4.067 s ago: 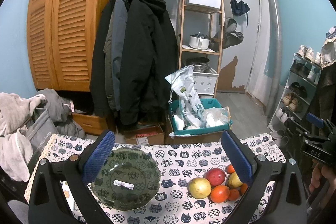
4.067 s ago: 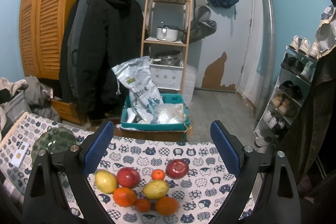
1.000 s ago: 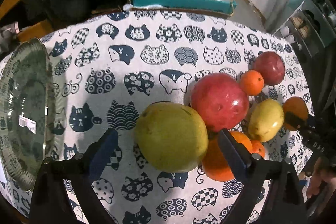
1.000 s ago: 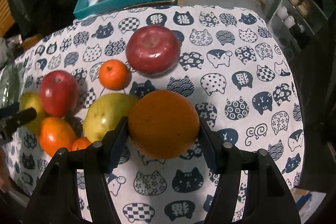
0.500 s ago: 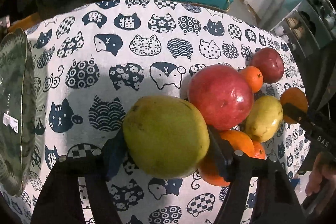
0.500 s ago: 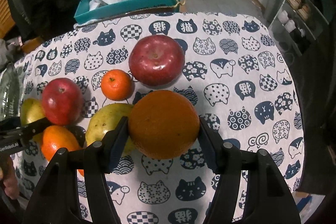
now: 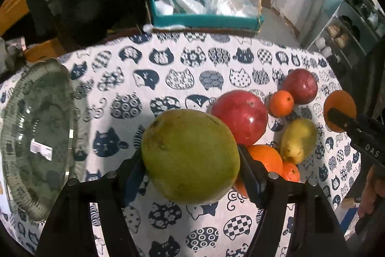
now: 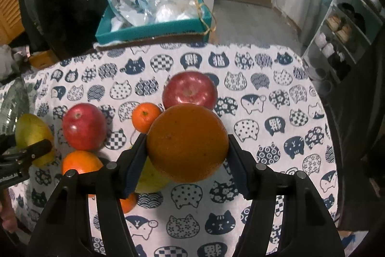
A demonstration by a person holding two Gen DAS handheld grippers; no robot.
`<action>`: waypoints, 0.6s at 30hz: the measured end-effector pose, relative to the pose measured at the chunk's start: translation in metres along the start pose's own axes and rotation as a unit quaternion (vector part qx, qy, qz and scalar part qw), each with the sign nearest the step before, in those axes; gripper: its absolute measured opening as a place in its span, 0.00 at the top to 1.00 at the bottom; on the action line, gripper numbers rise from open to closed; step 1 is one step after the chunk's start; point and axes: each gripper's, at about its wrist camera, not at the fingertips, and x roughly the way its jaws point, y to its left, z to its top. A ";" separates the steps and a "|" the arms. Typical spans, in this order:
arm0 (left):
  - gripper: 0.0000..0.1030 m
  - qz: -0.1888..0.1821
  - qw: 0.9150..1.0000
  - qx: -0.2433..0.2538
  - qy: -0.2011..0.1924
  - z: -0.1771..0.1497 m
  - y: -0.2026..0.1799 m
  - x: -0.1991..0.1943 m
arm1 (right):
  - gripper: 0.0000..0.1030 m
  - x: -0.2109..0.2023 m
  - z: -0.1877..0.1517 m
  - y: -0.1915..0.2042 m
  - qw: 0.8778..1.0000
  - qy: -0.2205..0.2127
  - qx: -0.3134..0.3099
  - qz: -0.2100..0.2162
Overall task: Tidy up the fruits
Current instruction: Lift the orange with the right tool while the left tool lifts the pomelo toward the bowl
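Both grippers tilt steeply down over the cat-print tablecloth (image 7: 182,69). The left gripper (image 7: 191,166) clamps a large green-yellow pear (image 7: 190,155) half-wide, beside the green glass plate (image 7: 36,136). The right gripper (image 8: 187,153) grips a round orange (image 8: 187,142) above the remaining fruit.

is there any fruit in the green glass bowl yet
No, the green glass bowl holds only a white sticker; the fruit is on the cat-print tablecloth or in the grippers.

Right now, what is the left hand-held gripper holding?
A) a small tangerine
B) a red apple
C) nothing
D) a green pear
D: the left hand-held gripper has its pads pressed on both sides of the big green pear.
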 end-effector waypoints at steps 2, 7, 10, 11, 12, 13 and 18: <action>0.29 0.005 1.000 -0.002 -0.015 0.001 0.001 -0.011 | 0.38 -0.007 0.002 0.003 1.000 -0.009 -0.001 0.002; 0.29 0.017 0.999 -0.001 -0.051 0.004 0.003 -0.039 | 0.38 -0.030 0.008 0.013 0.999 -0.039 -0.011 0.003; 0.29 0.020 0.997 -0.002 -0.074 0.005 0.005 -0.057 | 0.38 -0.044 0.011 0.020 0.998 -0.057 -0.019 0.006; 0.29 0.021 0.997 -0.001 -0.081 0.005 0.006 -0.063 | 0.38 -0.048 0.013 0.022 0.998 -0.063 -0.020 0.007; 0.29 0.022 0.996 -0.001 -0.088 0.005 0.006 -0.070 | 0.38 -0.054 0.014 0.025 0.997 -0.070 -0.023 0.009; 0.29 0.023 0.995 0.000 -0.094 0.006 0.007 -0.076 | 0.38 -0.058 0.015 0.026 0.997 -0.074 -0.025 0.010; 0.29 0.028 0.992 -0.002 -0.124 0.006 0.011 -0.105 | 0.38 -0.079 0.020 0.036 0.995 -0.095 -0.030 0.020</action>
